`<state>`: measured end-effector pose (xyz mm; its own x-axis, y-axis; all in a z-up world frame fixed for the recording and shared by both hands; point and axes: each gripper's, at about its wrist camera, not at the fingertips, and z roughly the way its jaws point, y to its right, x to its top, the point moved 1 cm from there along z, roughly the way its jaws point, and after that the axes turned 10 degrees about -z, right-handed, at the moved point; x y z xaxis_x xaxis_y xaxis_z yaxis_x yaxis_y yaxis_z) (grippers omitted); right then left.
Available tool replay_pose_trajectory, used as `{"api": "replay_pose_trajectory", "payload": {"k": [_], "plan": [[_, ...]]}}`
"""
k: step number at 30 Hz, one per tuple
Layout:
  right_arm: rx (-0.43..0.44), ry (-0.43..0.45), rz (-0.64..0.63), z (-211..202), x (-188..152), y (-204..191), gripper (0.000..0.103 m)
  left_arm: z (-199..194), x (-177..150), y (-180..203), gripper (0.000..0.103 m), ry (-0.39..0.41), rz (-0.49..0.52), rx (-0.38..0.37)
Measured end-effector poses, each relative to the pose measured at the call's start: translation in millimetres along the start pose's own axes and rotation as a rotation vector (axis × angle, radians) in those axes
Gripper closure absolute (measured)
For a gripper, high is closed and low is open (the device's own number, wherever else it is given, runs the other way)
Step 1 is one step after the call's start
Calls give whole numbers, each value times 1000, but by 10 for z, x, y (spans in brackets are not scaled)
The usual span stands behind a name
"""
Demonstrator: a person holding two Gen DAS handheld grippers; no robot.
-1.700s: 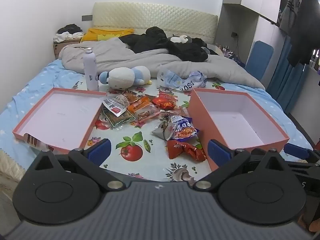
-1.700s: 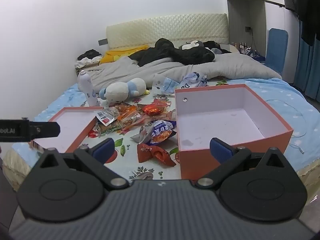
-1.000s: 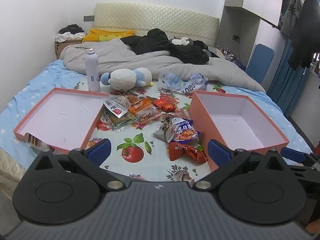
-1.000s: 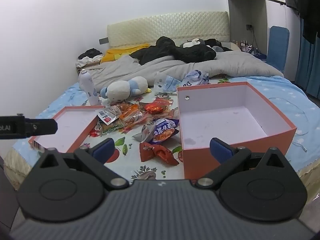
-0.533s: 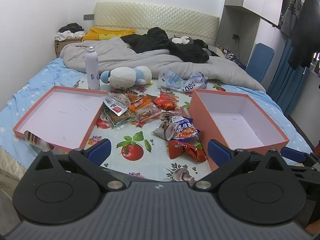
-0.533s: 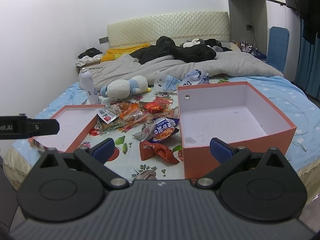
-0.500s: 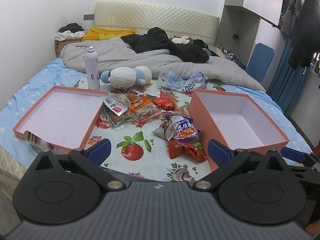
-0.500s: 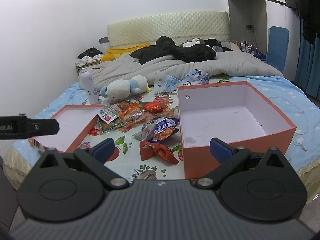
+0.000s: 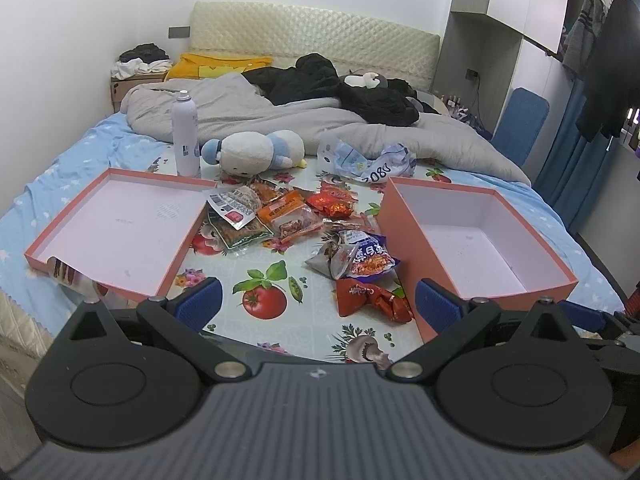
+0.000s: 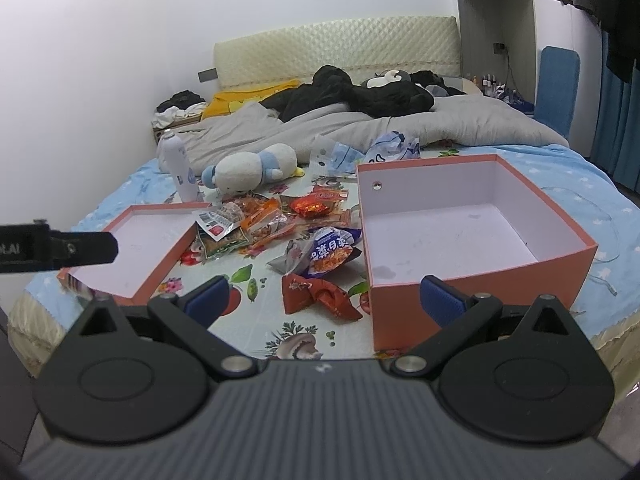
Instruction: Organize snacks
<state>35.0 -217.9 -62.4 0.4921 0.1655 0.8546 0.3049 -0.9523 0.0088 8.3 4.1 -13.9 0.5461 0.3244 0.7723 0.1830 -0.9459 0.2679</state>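
Left wrist view shows the left gripper (image 9: 316, 306) with its blue fingers (image 9: 199, 299) spread wide and holding nothing, hovering at the near edge of the bed. The right gripper (image 10: 324, 294) is likewise wide apart and empty. Nothing looks sorted yet: the deep box (image 9: 520, 264) and the shallow lid (image 9: 68, 216) hold no packets, so this seems the approach before a first pick. The snacks (image 9: 296, 216) lie piled between them on the fruit-print cloth (image 9: 264, 304), ahead of both grippers. The red packet (image 10: 316, 294) lies nearest; the next move likely calls for reaching forward and down to it.
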Motion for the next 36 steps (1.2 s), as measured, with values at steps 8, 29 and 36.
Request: {"api": "replay_pose_trajectory", "payload": {"k": [8, 29, 36], "plan": [[-2, -3, 5, 14, -3, 13, 0, 24, -19, -28, 0, -6, -5, -3], [11, -37, 22, 59, -85, -31, 0, 129, -85, -54, 0, -23, -11, -13], [34, -19, 15, 117, -85, -47, 0, 220, -81, -76, 0, -33, -14, -20]]}}
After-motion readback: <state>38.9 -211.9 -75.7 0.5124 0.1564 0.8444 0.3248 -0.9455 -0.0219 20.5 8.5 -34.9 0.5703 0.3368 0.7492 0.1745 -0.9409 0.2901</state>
